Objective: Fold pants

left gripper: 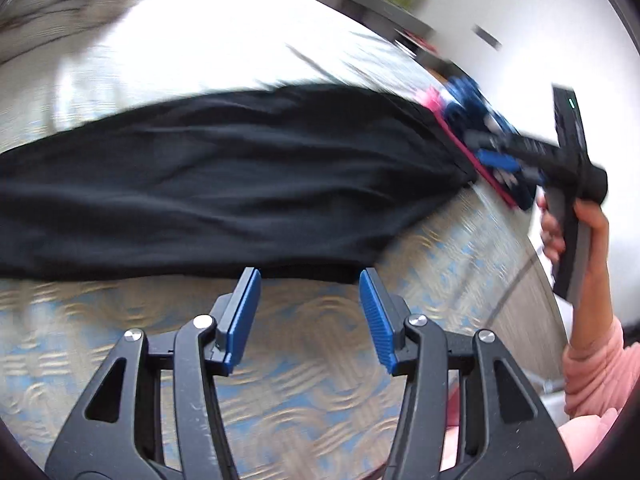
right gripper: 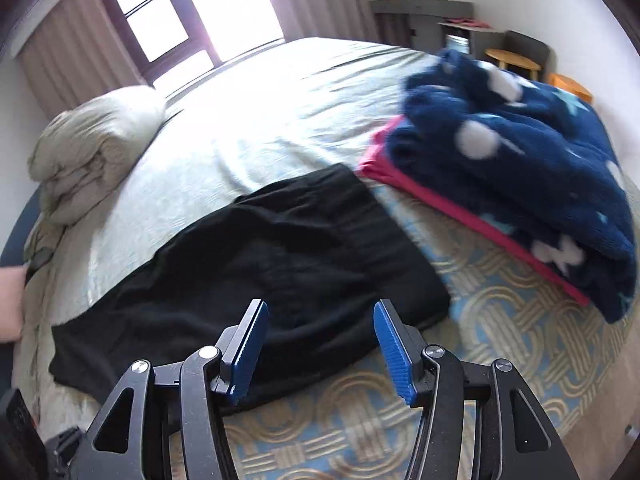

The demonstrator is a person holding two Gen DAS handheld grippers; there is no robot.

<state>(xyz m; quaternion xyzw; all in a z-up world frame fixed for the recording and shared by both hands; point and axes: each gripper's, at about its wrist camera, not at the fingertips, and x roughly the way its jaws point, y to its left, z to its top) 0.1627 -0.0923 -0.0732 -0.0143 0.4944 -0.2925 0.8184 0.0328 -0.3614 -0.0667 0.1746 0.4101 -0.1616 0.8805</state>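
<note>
Black pants [left gripper: 220, 184] lie stretched out flat across the bed, shown in both views. In the left wrist view my left gripper [left gripper: 309, 272] is open just short of the pants' near edge, with nothing between its blue pads. At the right of that view a hand [left gripper: 588, 232] in a pink sleeve holds the other gripper's black body [left gripper: 560, 156] beside the pants' end. My right gripper [right gripper: 321, 303] is open above the near edge of the pants [right gripper: 280, 260], and its pads press on nothing.
The patterned blue and beige bed cover [right gripper: 500, 320] lies under the pants. A folded navy fleece blanket [right gripper: 520, 152] on a pink one [right gripper: 460, 208] sits to the right. A rolled pale duvet [right gripper: 92, 152] lies far left. A grey shelf [right gripper: 424, 12] stands by the wall.
</note>
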